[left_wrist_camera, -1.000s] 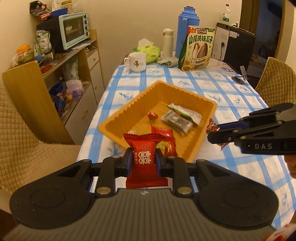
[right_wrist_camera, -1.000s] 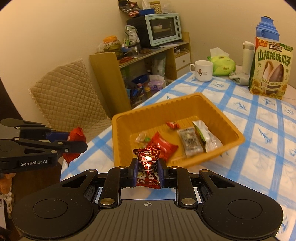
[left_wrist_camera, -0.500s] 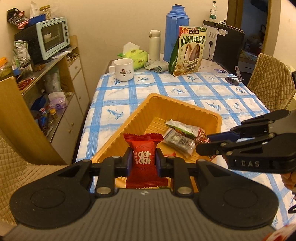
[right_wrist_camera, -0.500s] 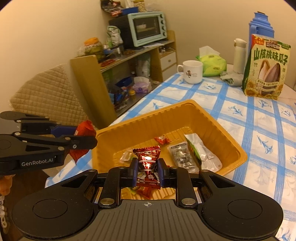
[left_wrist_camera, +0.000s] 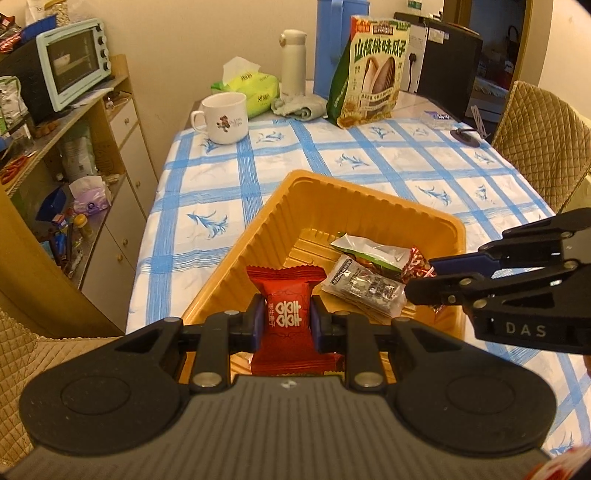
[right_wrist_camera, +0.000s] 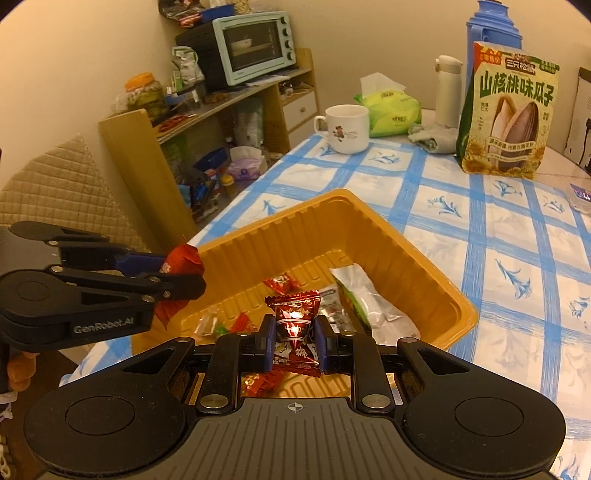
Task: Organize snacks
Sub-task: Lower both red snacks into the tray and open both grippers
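Red candy packet (left_wrist_camera: 286,313) w/ white double-happiness mark sat clamped in my left gripper (left_wrist_camera: 287,324), both pads pressing its sides; packet upright, poised over near-left rim of the orange tray (left_wrist_camera: 258,236). Seen from right wrist cam, same packet (right_wrist_camera: 181,263) stuck out past the left gripper's tips (right_wrist_camera: 176,277) at the tray's left edge.

Dark red foil candy (right_wrist_camera: 295,325) was pinched in my right gripper (right_wrist_camera: 294,341), jaws nearly closed on it, above the tray's near end. From left cam the right gripper (left_wrist_camera: 424,278) reached in from the right w/ foil candy (left_wrist_camera: 419,264) at its tip, over the tray interior.

Tray contents: silver/green pouch (right_wrist_camera: 364,302), grey printed sachet (left_wrist_camera: 365,286), small red candy (right_wrist_camera: 282,283), clear-wrapped sweet (right_wrist_camera: 207,324), more red wrappers near front wall.

Tray stood on blue-checked tablecloth (left_wrist_camera: 332,155), near edge of table. Further back: white mug (left_wrist_camera: 224,117), green tissue pack (left_wrist_camera: 251,86), white flask (left_wrist_camera: 293,61), blue thermos (right_wrist_camera: 493,26), sunflower seed bag (right_wrist_camera: 508,110). Left of table: shelf w/ mint toaster oven (right_wrist_camera: 255,44). Quilted chair (left_wrist_camera: 539,136) at the table's right side.
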The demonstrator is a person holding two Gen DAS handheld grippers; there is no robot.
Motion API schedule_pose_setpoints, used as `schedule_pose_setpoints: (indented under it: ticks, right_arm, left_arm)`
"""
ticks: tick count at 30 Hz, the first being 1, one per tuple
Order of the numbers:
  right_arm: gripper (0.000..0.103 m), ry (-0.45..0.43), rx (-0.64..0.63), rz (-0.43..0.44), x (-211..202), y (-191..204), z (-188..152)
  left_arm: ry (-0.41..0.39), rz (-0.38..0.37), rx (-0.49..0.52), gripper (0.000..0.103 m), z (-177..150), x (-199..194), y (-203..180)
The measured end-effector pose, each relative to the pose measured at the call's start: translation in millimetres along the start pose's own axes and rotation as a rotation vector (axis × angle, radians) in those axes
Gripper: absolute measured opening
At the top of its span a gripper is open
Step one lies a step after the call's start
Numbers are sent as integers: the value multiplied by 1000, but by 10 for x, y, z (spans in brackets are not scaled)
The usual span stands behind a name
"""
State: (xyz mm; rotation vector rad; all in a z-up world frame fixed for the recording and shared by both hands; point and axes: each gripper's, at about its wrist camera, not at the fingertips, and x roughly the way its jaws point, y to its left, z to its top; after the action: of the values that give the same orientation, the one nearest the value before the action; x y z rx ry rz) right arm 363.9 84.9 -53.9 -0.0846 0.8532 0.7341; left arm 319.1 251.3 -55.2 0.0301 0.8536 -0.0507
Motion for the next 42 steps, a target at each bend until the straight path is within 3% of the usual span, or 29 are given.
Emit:
schedule_pose_setpoints:
  ticks: [12,25,42]
  right_arm:
    - [23,18,26,-13,105,-88,25]
    - [23,20,34,2,142,-73,35]
    - [23,5,23,31,302,55,145]
  left_arm:
    - [23,-12,6,22,66,239,23]
    - [30,-25,-41,24,-33,118,100]
    - [20,-3,-93,43,-69,-53,241]
